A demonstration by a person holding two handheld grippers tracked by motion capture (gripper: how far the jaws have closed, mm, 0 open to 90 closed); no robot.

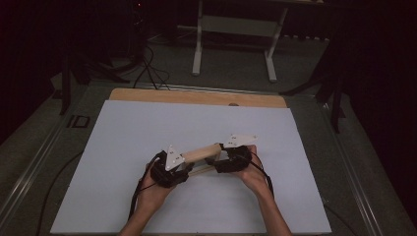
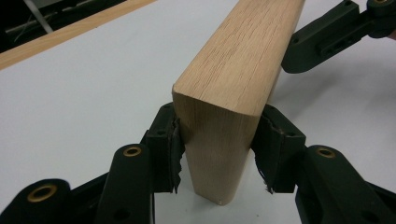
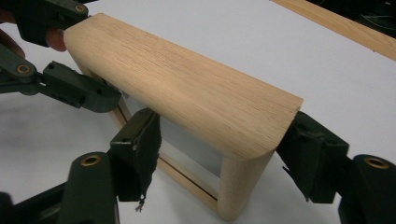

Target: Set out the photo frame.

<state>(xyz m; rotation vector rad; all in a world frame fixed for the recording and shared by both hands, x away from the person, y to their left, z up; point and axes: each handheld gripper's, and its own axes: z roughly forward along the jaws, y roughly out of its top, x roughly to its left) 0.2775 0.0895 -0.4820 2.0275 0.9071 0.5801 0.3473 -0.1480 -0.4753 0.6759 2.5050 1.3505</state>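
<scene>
**Two grippers, one wooden frame**

Dark floor and a white frame stand filled the top of the high view; below them lay the desk (image 1: 147,123), covered by a pale sheet with a strip of bare wood along its far edge. Just below the centre of that view, the wooden frame (image 1: 200,153) stood on the sheet between the two grippers.

The left gripper (image 1: 169,169) sat at the frame's lower-left end, the right gripper (image 1: 235,158) at its upper-right end, each held in a hand. In the left gripper view, the jaws were clenched on the end post of the frame (image 2: 219,140), pads pressed against both sides. In the right gripper view, the jaws gripped the opposite end of the frame (image 3: 187,93), one pad on each side under the broad top rail, with the left gripper (image 3: 88,95) at upper left.

The frame looked stiff and fairly light: solid, smooth-sanded wood with rounded edges, a thick top rail, two posts and a thin bottom strip. The thin strip seemed the weakest part, so the posts appeared the safer places to grasp. The smooth wood might slip against the frayed pads.
</scene>
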